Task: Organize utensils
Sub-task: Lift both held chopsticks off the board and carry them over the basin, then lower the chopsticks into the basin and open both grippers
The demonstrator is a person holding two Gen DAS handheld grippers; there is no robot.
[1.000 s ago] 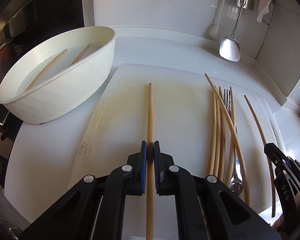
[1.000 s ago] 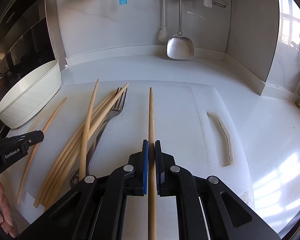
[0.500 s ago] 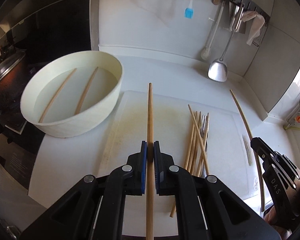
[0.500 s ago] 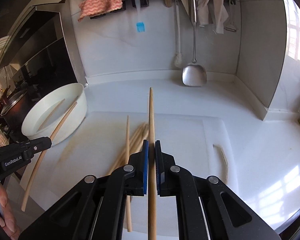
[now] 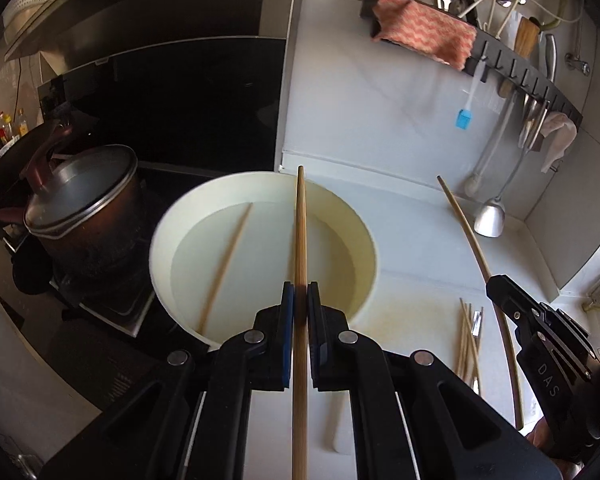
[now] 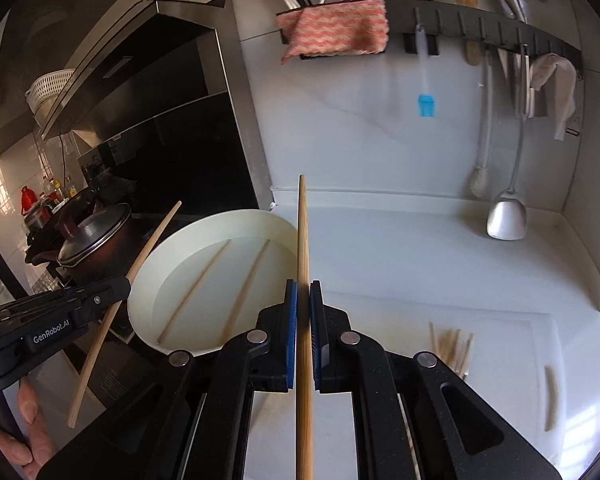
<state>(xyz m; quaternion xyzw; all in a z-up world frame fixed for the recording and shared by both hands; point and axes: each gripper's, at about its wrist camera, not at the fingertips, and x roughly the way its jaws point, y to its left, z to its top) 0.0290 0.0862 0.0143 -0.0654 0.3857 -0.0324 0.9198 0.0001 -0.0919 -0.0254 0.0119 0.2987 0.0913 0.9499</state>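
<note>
The left claw (image 5: 300,300) is clamped on a slender, round wooden chopstick (image 5: 300,240), its blue pads pressed flat against the pale grained shaft. The stick runs straight ahead over a wide, round, cream-coloured basin (image 5: 364,240) with smooth matte walls. The right claw (image 6: 303,300) pinches a second chopstick (image 6: 302,240) of the same light wood the same way, its tip reaching past the basin's right rim.

Two more chopsticks (image 6: 196,292) lie slanted and side by side on the basin's flat bottom. The basin sits at the left end of a glossy white surface (image 6: 400,248), just beside a dark stove with a brown pot under a domed glass lid (image 5: 80,192).

To the near right, a white cutting board (image 6: 500,332), stained yellowish toward the basin, carries a loose bundle of thin wooden chopsticks (image 5: 466,336) with a metal fork (image 5: 477,320) among them; the bundle is blurred in the right wrist view.

On the far wall a dark hook rail (image 6: 480,28) holds a pink-and-white wavy cloth (image 6: 336,30), a blue silicone brush (image 6: 426,104), a shiny steel spatula (image 6: 506,216) and a crumpled pale rag (image 6: 556,84).
</note>
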